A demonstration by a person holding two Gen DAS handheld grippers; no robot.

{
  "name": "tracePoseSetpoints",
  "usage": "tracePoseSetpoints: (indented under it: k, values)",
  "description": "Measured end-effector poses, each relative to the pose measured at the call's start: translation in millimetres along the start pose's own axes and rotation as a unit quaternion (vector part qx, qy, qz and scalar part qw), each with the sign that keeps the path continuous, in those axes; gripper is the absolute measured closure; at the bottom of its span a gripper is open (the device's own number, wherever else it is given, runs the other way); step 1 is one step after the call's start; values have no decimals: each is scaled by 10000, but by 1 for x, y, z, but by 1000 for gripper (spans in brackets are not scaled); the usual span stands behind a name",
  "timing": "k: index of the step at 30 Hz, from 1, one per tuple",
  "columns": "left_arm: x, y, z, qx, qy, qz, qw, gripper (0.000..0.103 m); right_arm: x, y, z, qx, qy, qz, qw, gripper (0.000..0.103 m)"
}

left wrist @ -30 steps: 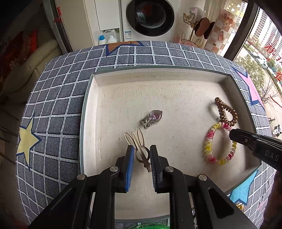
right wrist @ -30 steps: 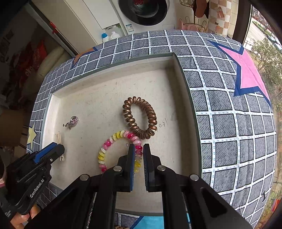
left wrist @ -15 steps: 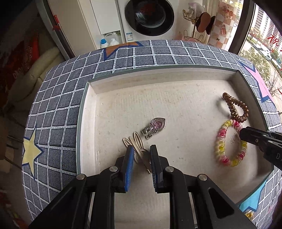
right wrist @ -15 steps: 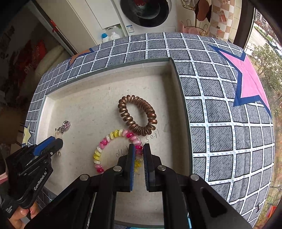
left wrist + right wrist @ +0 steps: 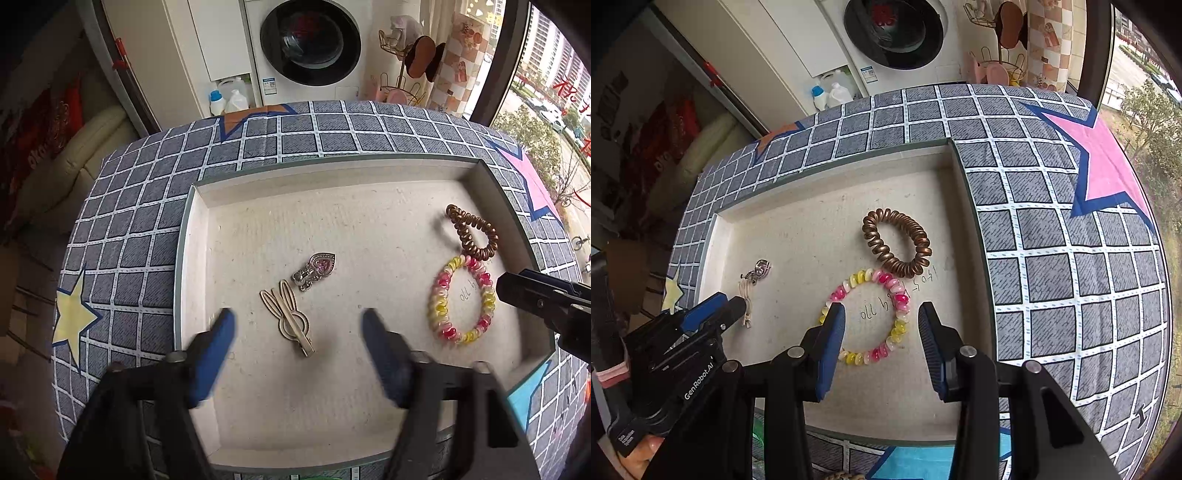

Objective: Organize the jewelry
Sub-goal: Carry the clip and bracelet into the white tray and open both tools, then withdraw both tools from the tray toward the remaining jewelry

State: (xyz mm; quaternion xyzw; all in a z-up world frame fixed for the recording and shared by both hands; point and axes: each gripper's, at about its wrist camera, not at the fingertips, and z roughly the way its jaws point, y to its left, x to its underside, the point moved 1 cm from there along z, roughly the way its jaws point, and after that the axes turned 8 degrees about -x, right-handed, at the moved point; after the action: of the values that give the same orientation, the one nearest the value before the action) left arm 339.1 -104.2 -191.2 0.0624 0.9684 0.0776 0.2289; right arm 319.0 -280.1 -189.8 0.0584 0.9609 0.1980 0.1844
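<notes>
Both grippers hover over a shallow cream-lined tray with a grey-green rim (image 5: 183,236), which sits on a tabletop covered by a grey checked cloth with coloured stars (image 5: 147,206).

The left gripper (image 5: 297,325) has its blue-padded fingers (image 5: 218,339) spread wide and opening, blurred with that motion. Between them, touching neither pad, lies the flat pale-gold rabbit-shaped hair clip (image 5: 290,319). Its long axis runs diagonally: the ear loops point up and left, away from the gripper, and the straight clasp end points down and right, toward the camera. Just beyond its ears rests the small silver heart-shaped pendant with a pink stone (image 5: 316,269), near but apart.

The right gripper (image 5: 882,325) is also opening, to a moderate gap. The pink, yellow and white spiral hair tie (image 5: 866,317) lies flat on the tray floor below it; the left pad overlaps the ring's left edge in the picture, while the right pad stands just outside its right edge, so nothing is pinched. The bronze spiral hair tie (image 5: 895,242) lies directly beyond, touching the coloured one at its far side.

All four pieces lie loose in the tray. Judging by position, the left hand is nearer the clip and pendant, the right nearer both hair ties. Any regrasp of the clip would probably go best across its narrow width, not along that diagonal.
</notes>
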Motion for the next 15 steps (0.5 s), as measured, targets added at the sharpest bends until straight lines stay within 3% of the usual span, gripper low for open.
tracePoseSetpoints:
  k: [2, 8, 10, 12, 15]
  values:
    - [-1, 4, -11, 9, -266, -98, 9996, 0, 2, -1, -6, -34, -37, 81, 10000, 58]
    - [1, 9, -24, -4, -259, -78, 9996, 0, 10, 4, -19, -31, -118, 161, 9998, 57]
    - [5, 12, -31, -45, -288, -63, 9996, 0, 13, 6, -23, -64, -124, 200, 9997, 52]
    - [12, 15, -39, -77, -300, -52, 9995, 0, 18, 8, -29, -45, -191, 208, 9996, 36]
    - [24, 21, -49, -26, -261, -85, 9996, 0, 29, 12, -39, 37, -285, 182, 9994, 33]
